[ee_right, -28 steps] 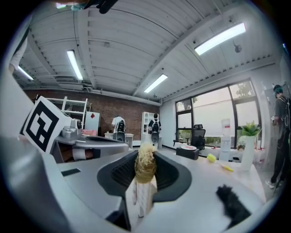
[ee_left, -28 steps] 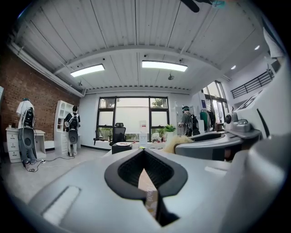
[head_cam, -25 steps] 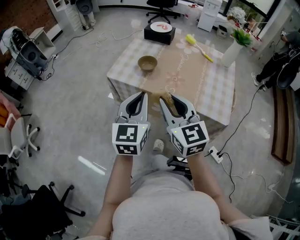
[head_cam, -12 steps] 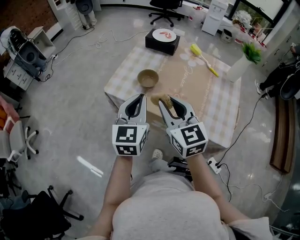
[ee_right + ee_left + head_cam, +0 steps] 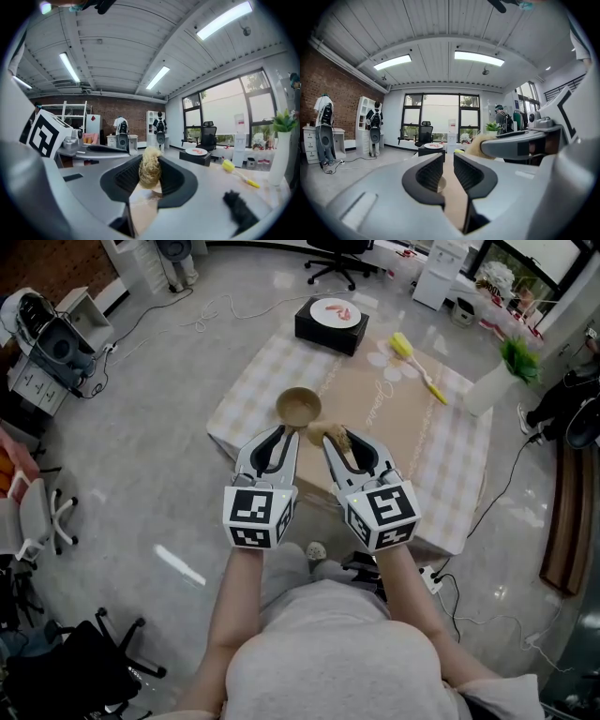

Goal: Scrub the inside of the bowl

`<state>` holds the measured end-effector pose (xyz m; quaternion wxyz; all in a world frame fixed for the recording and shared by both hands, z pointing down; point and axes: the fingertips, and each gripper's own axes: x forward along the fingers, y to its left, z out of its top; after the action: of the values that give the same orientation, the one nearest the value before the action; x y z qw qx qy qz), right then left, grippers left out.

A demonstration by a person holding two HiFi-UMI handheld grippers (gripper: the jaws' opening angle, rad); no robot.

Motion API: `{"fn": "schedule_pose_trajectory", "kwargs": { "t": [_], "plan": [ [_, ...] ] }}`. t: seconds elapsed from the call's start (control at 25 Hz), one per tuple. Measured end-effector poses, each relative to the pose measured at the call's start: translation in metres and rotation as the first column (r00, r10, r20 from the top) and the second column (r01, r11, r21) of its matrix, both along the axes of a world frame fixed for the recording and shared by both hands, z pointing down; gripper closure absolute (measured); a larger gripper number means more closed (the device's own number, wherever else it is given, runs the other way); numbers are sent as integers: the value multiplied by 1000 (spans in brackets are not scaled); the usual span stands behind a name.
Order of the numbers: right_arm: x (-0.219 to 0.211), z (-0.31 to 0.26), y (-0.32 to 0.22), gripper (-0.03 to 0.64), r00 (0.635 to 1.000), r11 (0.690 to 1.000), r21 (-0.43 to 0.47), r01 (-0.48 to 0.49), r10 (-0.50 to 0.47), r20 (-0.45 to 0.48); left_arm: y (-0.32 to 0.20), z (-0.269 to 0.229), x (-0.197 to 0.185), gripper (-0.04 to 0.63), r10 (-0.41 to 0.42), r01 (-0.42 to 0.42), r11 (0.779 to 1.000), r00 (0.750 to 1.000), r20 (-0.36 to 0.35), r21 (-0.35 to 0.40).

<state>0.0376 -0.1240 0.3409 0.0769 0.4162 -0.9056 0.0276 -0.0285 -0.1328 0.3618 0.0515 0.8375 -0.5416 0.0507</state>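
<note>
Bowl [image 5: 298, 407] sits at the worktop's [image 5: 441, 465] near-left corner, just beyond both claws and closer to them than a second ago; left claw [image 5: 280, 433], held level beside the right, is opening a narrow slit with nothing inside; right claw [image 5: 337, 439] pinches a tan scrubber [image 5: 150, 171], its fibres plain only in the right gripper view; a yellow brush [image 5: 417, 360] lies farther back.

Bowl [image 5: 298, 407] on tabletop [image 5: 403, 442] near left edge, box [image 5: 321, 333] behind it, brush [image 5: 419, 368] right of box, vase [image 5: 484, 390] at far right corner
</note>
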Motion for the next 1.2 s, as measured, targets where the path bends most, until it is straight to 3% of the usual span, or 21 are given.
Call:
{"fn": "schedule_pose_trajectory", "kwargs": {
  "t": [0.32, 0.52, 0.76, 0.88, 1.2],
  "plan": [
    [-1, 9, -21, 518, 1000, 1000, -23, -5, 4, -7, -13, 23, 0, 432, 48, -46, 998, 999, 23, -53],
    [-2, 15, -36, 518, 1000, 999, -33, -13, 12, -14, -29, 35, 2, 342, 85, -82, 994, 996, 35, -72],
    [-8, 26, -58, 518, 999, 998, -54, -27, 25, -22, -46, 63, 3, 261, 152, -143, 980, 987, 57, -141],
    [-11, 32, -67, 518, 999, 998, -62, -31, 29, -27, -53, 79, 1, 246, 170, -159, 971, 984, 46, -180],
    [-13, 49, -94, 518, 997, 993, -94, -67, 63, -44, -78, 110, -6, 207, 234, -207, 950, 967, 96, -233]
  ]
}}
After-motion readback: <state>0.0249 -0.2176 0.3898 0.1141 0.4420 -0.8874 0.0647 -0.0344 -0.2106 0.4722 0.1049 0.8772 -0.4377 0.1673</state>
